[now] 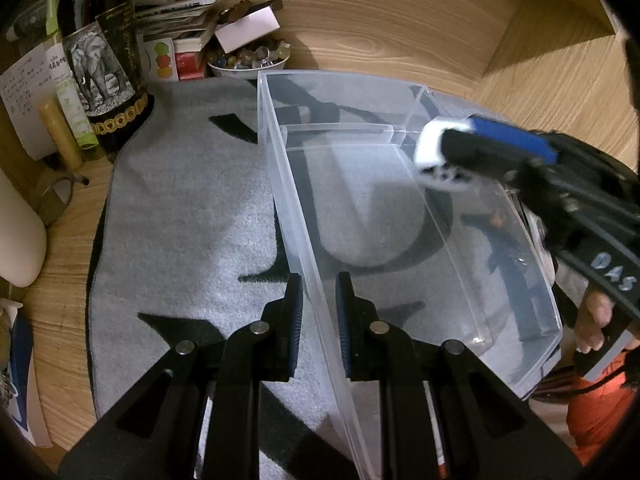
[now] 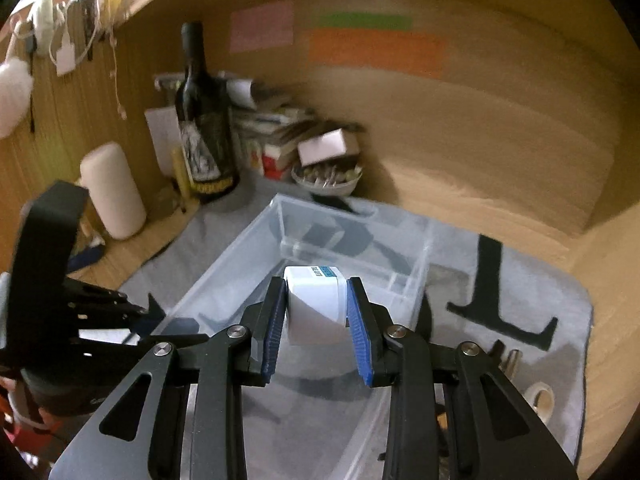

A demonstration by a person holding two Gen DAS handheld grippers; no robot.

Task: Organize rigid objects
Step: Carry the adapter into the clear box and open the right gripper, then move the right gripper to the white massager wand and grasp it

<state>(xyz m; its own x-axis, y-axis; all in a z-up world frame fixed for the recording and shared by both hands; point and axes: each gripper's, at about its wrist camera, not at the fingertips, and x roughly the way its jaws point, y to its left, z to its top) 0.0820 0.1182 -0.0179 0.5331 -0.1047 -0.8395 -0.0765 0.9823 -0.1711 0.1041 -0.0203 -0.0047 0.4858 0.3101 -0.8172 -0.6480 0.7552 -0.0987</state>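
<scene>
A dark bottle [image 1: 102,60] with an elephant label was seen standing at far left on the desk [image 1: 380,12], with stacked papers [image 1: 176,20] and a bowl [image 1: 248,62] of small stones just beside it. A grey mat [image 1: 192,208] was spread over the desk.

The left gripper [image 1: 318,300] was seen parted, its fingers [image 1: 294,312] straddling the left wall of a clear bin [image 1: 296,184]; contact with the wall could not be determined. The bin was resting on the mat, with a divider across its far end.

The right gripper [image 2: 316,292] was seen clenched on a white box [image 2: 316,300] with a blue label, held above the bin's interior. In the left view the box [image 1: 430,144] was blurred, over the bin's right part.

At far right on the mat, a tape roll [image 2: 540,398] and a small metal piece [image 2: 512,360] were noted beside the bin.
</scene>
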